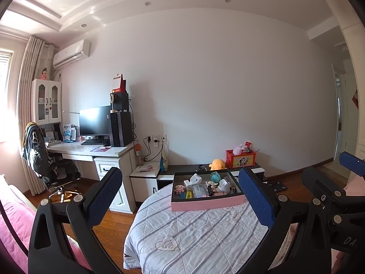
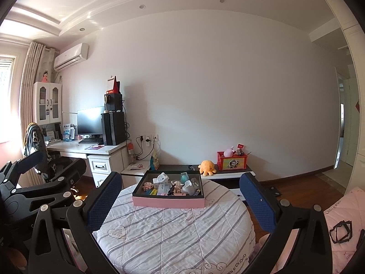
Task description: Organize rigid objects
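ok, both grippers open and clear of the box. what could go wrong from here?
1. The pink box sits on a soft quilt, so pressing into it may tip it.
2. The small items inside are packed touching; the left gripper or right gripper, both open, may catch a neighbour.

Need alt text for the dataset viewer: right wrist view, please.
Open right gripper aimed at a pink box of small toys on a striped quilt. The left gripper sits at the left edge; desk and monitor stand behind.

Bare quilt point(image 2: 173, 228) lies before the pink tray point(image 2: 168, 202), whose small items seem tightly crowded.
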Motion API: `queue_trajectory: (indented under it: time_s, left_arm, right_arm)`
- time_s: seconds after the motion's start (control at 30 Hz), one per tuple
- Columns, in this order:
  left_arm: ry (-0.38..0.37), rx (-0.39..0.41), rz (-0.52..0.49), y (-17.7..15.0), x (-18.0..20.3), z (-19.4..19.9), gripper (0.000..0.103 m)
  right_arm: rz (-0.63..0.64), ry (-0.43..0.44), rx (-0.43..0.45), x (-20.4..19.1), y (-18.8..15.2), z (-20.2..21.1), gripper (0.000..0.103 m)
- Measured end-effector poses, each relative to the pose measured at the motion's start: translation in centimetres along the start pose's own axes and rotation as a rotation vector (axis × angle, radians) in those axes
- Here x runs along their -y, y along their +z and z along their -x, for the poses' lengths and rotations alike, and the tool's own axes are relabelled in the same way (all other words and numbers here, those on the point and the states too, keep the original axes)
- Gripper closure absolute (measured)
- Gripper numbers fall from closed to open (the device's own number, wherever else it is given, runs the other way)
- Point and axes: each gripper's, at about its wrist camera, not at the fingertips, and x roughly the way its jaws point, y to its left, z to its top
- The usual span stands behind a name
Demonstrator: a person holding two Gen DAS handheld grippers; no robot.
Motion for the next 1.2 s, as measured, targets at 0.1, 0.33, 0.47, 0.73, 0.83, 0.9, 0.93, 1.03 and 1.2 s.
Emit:
queue_trajectory:
  time_s: [0.1, 0.33, 0.47, 0.73, 0.83, 0.9, 0.93, 1.03, 1.2]
  left_arm:
    - [0.009, 0.013, -0.005, 0.08, 0.03, 0.17, 0.0]
    - [0.006, 0.008, 0.0, 0.04, -0.13, 0.09, 0.0]
    - [0.008, 0.008, -0.001, 0.04, -0.1, 0.06, 0.0]
    - [0.009, 0.005, 0.001, -0.36, -0.26, -0.07, 0.0]
    - [0.008, 0.004, 0.001, -0.37, -0.28, -0.07, 0.0]
    - [0.007, 0.003, 0.001, -0.31, -0.26, -0.07, 0.0]
    - [0.008, 0.003, 0.002, -0.33, -0.27, -0.07, 0.0]
    - [0.008, 0.004, 0.001, -0.3, -0.29, -0.06, 0.0]
    - [0.008, 0.003, 0.0, -0.31, -0.32, -0.05, 0.0]
  right_arm:
    - [-0.003, 0.005, -0.001, 0.06, 0.01, -0.07, 0.0]
    - [-0.003, 0.007, -0.004, 0.08, -0.01, -0.27, 0.0]
    - [-0.004, 0.008, -0.005, 0.06, 0.02, -0.3, 0.0]
    - [-0.005, 0.009, -0.006, 0.06, 0.04, -0.36, 0.0]
    - [-0.006, 0.009, -0.006, 0.04, -0.01, -0.39, 0.0]
    - [-0.006, 0.009, -0.007, 0.05, -0.02, -0.4, 0.0]
    - [-0.005, 0.009, -0.007, 0.05, -0.02, -0.4, 0.0]
    - [-0.006, 0.01, -0.009, 0.1, -0.13, -0.44, 0.0]
    - [-0.006, 0.01, -0.009, 0.11, -0.19, -0.46, 0.0]
